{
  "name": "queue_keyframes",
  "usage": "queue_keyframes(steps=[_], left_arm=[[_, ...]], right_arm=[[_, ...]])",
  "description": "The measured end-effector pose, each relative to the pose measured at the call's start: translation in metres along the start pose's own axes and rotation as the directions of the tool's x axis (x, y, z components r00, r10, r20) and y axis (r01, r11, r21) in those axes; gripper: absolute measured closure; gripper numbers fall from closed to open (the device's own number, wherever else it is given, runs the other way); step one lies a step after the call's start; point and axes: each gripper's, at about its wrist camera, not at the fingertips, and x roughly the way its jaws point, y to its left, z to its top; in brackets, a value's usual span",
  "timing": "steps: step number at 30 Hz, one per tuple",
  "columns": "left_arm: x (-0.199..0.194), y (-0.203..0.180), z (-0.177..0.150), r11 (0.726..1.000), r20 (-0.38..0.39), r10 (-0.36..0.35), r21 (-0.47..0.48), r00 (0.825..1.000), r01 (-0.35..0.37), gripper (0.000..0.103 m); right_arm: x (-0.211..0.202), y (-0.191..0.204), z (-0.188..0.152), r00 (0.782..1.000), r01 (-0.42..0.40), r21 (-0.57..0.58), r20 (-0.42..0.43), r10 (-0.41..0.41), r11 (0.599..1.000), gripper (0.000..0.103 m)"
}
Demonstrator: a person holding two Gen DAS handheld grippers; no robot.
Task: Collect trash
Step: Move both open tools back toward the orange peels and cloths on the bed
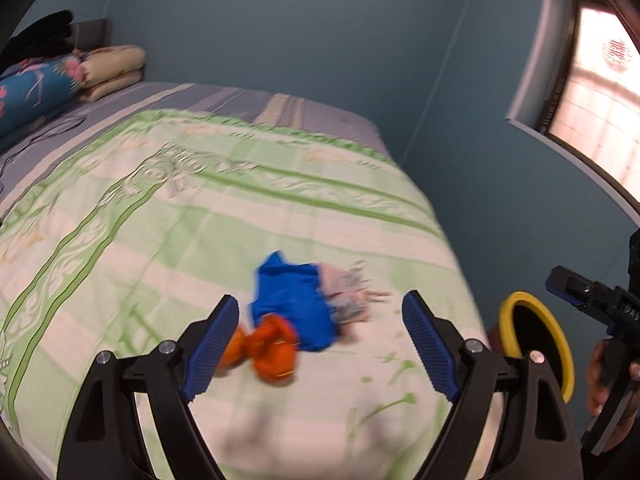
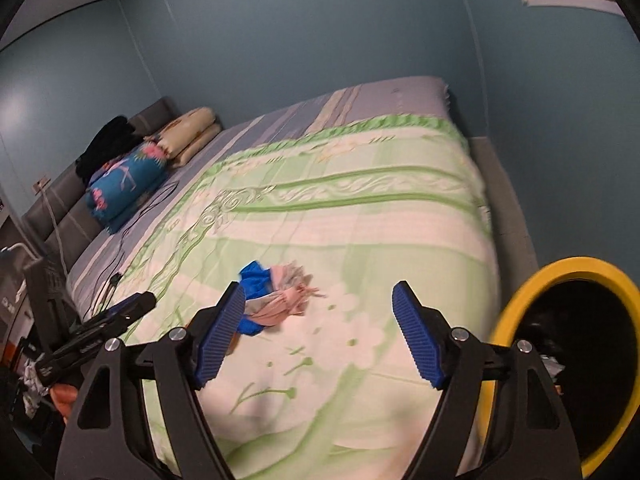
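A small heap of trash lies on the green-and-white bed cover (image 1: 180, 220): a blue wrapper (image 1: 292, 300), a crumpled orange piece (image 1: 274, 354) and a pink-grey scrap (image 1: 352, 294). My left gripper (image 1: 322, 298) hovers just short of the heap, open, with nothing between its pads. My right gripper (image 2: 319, 286) is open too and empty, with the blue wrapper (image 2: 254, 280) and the pink-grey scrap (image 2: 286, 300) ahead of its left finger. A black bin with a yellow rim (image 2: 516, 320) stands by the bed's near right corner and is also seen as the bin (image 1: 520, 300) in the left wrist view.
Folded blankets (image 2: 128, 184), pillows (image 2: 192, 132) and dark clothes (image 2: 104, 140) lie by the headboard, with a black cable (image 2: 132, 220) across the sheet. A blue wall runs along the far side of the bed, with a window (image 1: 596, 92). A hand (image 1: 604, 372) holds the right gripper's handle.
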Motion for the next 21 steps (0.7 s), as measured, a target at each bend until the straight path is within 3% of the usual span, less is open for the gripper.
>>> queue_keyframes(steps=[9,21], left_arm=[[0.026,0.054,-0.022,0.995,-0.066,0.068,-0.069,0.995,-0.073,0.023],[0.061,0.084,-0.039,0.991,-0.14,0.078,-0.094,0.987,-0.091,0.023]], right_arm=[[0.06,0.032,-0.012,0.994,-0.005,-0.048,-0.11,-0.001,0.999,0.031],[0.13,0.07,-0.015,0.976,-0.044,-0.102,-0.215,0.021,0.994,0.031]])
